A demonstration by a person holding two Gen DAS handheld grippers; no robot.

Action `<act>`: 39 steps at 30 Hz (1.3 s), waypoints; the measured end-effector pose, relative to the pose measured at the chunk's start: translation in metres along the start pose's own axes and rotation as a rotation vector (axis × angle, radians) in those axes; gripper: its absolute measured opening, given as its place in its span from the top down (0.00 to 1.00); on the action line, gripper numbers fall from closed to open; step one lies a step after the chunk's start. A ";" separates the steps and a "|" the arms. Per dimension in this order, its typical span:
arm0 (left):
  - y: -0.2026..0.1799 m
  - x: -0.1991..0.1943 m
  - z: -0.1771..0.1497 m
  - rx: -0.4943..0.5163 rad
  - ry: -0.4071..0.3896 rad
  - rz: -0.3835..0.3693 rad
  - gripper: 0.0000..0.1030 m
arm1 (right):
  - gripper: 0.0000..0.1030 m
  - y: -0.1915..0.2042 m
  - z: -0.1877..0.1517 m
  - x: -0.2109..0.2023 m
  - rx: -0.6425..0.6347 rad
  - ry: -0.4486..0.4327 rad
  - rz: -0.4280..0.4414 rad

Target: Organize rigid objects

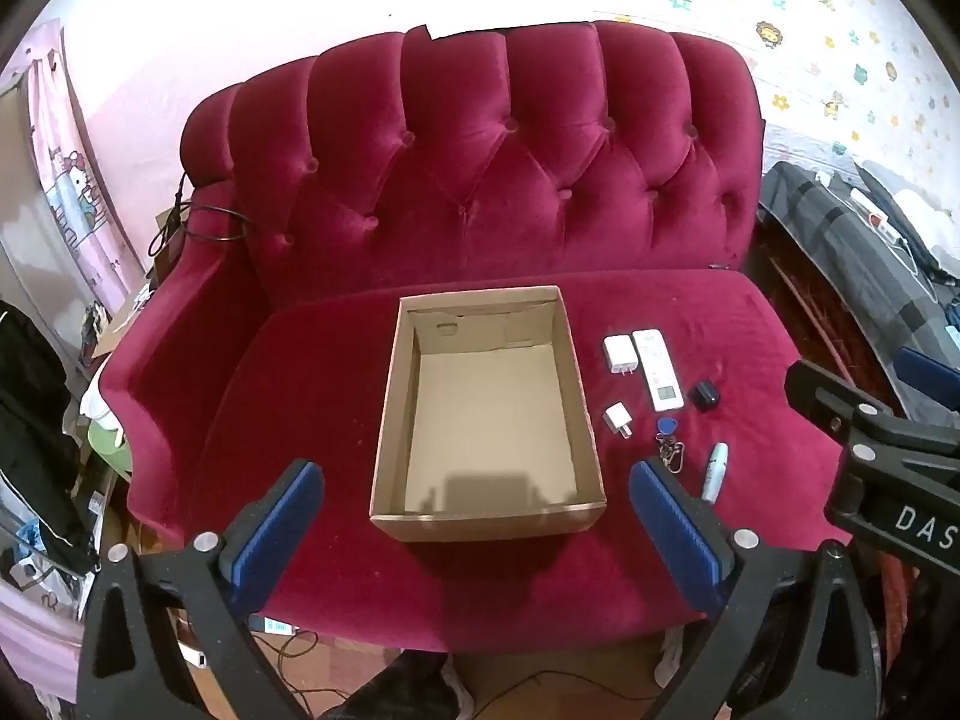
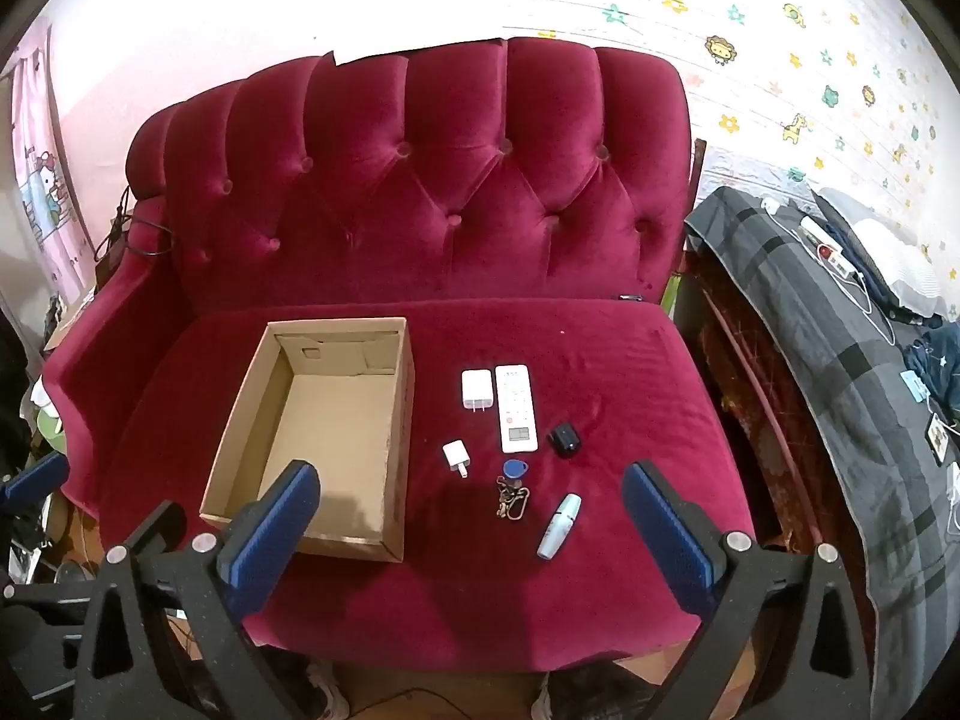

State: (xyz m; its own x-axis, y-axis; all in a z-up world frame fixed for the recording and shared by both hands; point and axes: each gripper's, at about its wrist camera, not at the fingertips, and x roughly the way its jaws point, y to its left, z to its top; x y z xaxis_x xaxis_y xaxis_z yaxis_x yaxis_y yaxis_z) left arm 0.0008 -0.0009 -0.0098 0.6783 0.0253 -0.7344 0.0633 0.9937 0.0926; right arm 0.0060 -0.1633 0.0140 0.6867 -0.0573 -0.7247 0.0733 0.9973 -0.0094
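Both hand-held grippers, left (image 1: 477,477) and right (image 2: 471,477), hang spread wide and empty above the red sofa (image 2: 540,210). Cardboard box (image 2: 336,414) sits empty at 10 o'clock in the right view. Remote (image 2: 516,408), two chargers (image 2: 477,390) (image 2: 456,457), black case (image 2: 564,441), keys (image 2: 513,489) and tube (image 2: 558,525) lie beside it. All appear light, stiff; smooth plastic may slip, so grip across narrow sides.

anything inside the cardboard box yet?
No. The cardboard box shows a bare floor in the left wrist view. In the right wrist view, the right gripper's finger covers the near corner.
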 end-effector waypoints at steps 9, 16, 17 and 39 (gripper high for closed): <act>0.001 0.000 -0.001 -0.007 0.000 -0.006 0.00 | 0.00 0.000 0.000 0.002 -0.003 0.001 0.001; 0.000 0.001 0.003 -0.006 0.003 -0.006 0.00 | 0.00 0.000 0.000 0.003 0.005 -0.006 0.002; 0.000 0.001 0.003 -0.007 0.002 -0.005 0.00 | 0.00 -0.001 0.001 0.004 0.005 -0.005 0.002; 0.005 0.015 0.012 0.002 0.018 -0.007 0.00 | 0.00 -0.003 0.004 0.016 0.013 -0.014 0.000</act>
State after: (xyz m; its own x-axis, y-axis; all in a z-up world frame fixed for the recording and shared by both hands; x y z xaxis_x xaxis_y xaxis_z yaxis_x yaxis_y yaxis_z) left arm 0.0201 0.0034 -0.0119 0.6647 0.0207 -0.7468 0.0688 0.9937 0.0889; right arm 0.0196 -0.1676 0.0055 0.6967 -0.0577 -0.7150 0.0828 0.9966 0.0002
